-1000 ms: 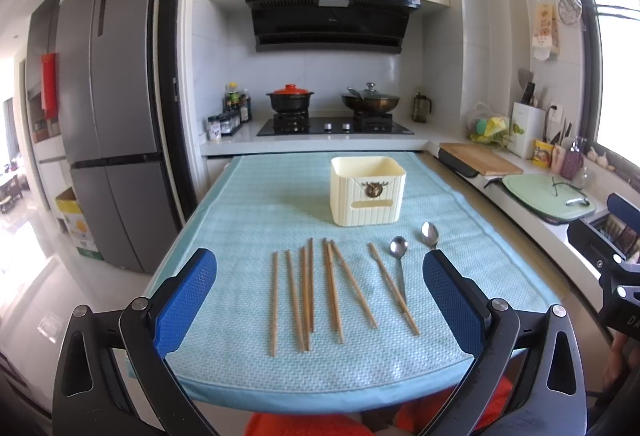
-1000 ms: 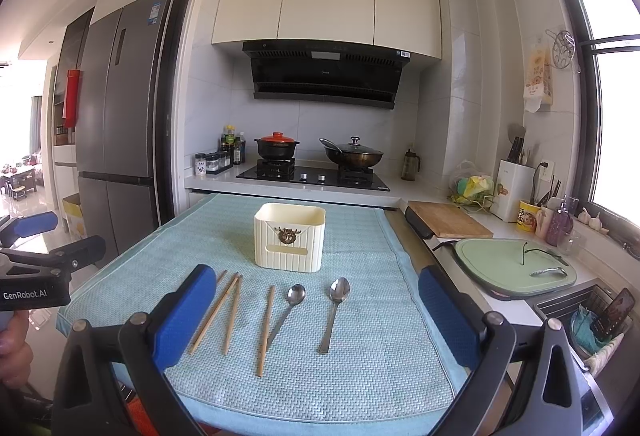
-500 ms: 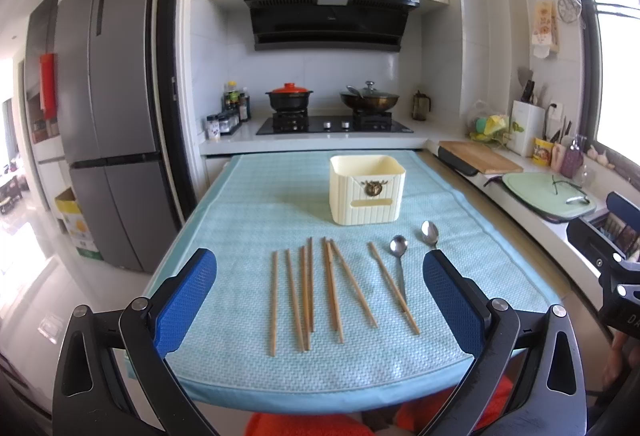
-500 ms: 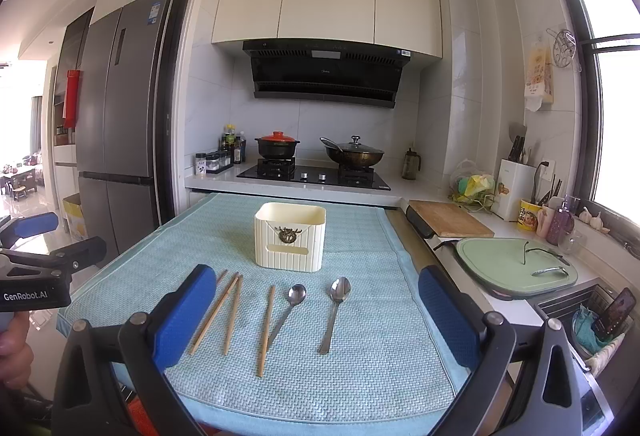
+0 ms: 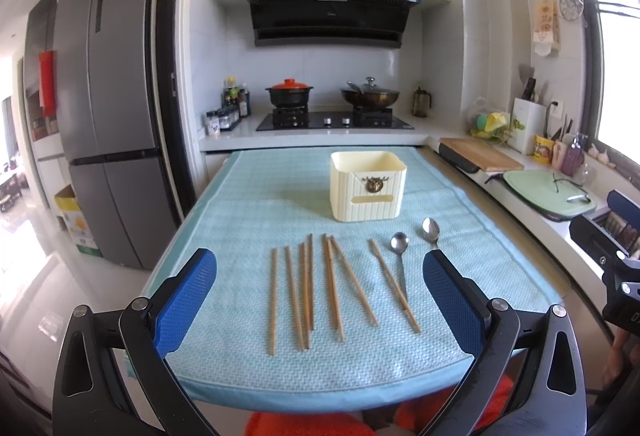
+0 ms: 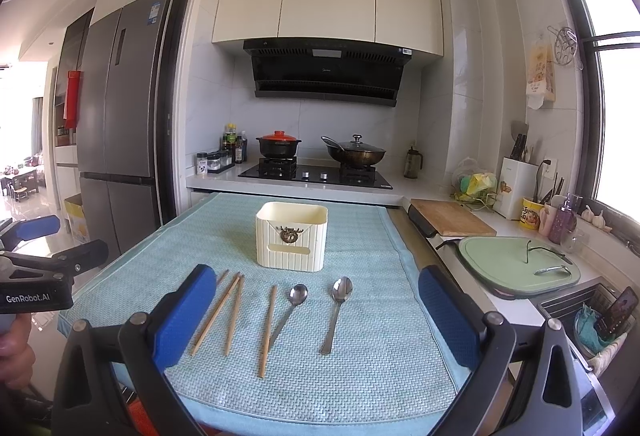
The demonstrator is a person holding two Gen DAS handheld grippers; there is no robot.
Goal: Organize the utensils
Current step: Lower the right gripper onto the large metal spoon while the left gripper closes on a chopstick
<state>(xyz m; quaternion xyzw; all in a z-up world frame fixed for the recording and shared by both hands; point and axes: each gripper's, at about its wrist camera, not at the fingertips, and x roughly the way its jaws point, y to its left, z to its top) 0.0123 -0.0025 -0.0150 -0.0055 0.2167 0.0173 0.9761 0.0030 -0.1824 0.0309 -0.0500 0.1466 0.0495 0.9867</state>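
Observation:
Several wooden chopsticks [image 5: 306, 292] lie in a row on the light blue mat [image 5: 256, 204], with two metal spoons [image 5: 400, 248] to their right. A cream utensil holder [image 5: 368, 186] stands upright behind them. My left gripper [image 5: 320, 304] is open and empty, held at the near table edge over the chopsticks. My right gripper [image 6: 316, 320] is open and empty, facing the spoons [image 6: 339, 300], some chopsticks [image 6: 268, 324] and the holder [image 6: 292, 236]. The right gripper also shows at the right edge of the left wrist view [image 5: 612, 236].
A stove with a red-lidded pot [image 5: 290, 94] and a wok [image 5: 370, 94] is behind the table. A wooden cutting board [image 6: 450, 222] and a green lid [image 6: 516, 264] lie on the right counter. A fridge [image 5: 108, 116] stands at the left.

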